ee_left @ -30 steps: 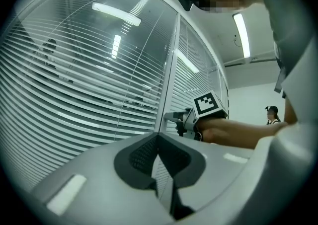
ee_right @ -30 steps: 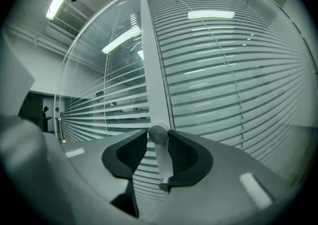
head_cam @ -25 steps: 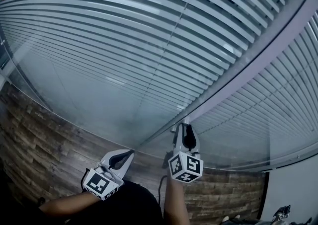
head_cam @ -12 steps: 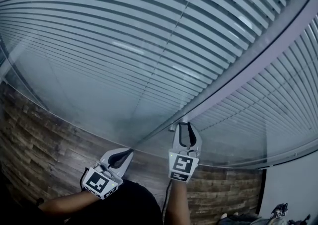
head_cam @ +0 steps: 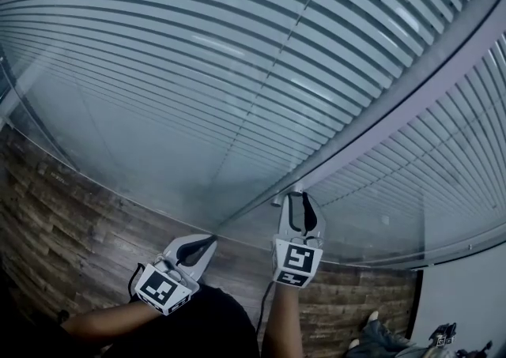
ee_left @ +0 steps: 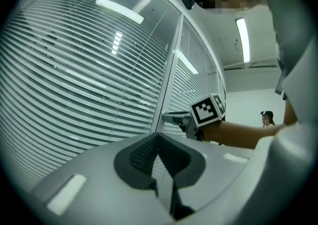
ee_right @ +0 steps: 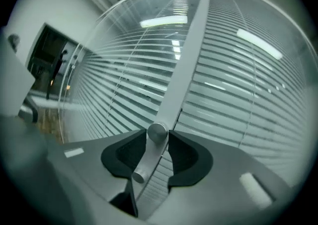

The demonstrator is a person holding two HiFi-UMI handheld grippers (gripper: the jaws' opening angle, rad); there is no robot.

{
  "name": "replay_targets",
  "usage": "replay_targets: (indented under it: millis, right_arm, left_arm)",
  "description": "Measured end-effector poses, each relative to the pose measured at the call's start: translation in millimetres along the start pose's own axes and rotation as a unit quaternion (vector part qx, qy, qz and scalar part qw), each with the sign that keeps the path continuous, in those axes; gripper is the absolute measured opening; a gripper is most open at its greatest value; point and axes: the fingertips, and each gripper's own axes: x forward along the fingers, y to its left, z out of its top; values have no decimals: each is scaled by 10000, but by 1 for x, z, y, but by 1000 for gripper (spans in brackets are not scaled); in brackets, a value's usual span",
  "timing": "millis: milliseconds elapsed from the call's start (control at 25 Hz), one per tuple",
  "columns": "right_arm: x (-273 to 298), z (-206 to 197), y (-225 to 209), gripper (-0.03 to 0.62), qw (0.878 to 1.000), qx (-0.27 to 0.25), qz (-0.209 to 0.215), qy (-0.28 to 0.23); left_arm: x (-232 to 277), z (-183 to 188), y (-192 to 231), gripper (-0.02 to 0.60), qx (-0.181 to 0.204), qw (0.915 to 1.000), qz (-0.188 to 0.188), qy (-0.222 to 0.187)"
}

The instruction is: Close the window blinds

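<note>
Right gripper [ee_right: 157,133]: the pads [ee_right: 124,154] sit against both sides of a round metal knob [ee_right: 157,130], with no gap visible. The jaws have just been opening, and the knob is between them. A short lever [ee_right: 141,165] runs from the knob back toward the palm end. The knob is mounted on the grey frame post [ee_right: 185,65], straight ahead of the fingers. The blinds [ee_right: 233,100] lie behind glass [head_cam: 158,159] on both sides of the post, just beyond the fingertips. The slats are level, with dark gaps between them.

Left gripper [ee_left: 158,135]: jaws together, nothing held. It points at the blinds, left of and lower than the right gripper. Whether it touches the glass cannot be told. A wood-plank floor [head_cam: 63,222] lies below both grippers.
</note>
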Motion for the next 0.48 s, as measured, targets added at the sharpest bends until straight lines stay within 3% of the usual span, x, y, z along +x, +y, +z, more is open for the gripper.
replay_targets:
  millis: [80,160,400,480]
  right_arm:
    - [-1,-2,-3,169,9945,1024,77,-190]
    - [-2,-3,-3,177,9875,1541,63,-327]
    - [-1,4,-6,172,9818,1826,-101,-504]
    - [-1,3,-6,144,9812,1863,-129,-487]
  left_arm:
    - [-1,1,1,-2,7,10000,30,-7]
    - [-5,1,2,-2,2,10000,69,-33]
    - [-10,1,7,-2,-15,9999,139,-43]
    - [-11,0,7,-2,-5,9999,130,-37]
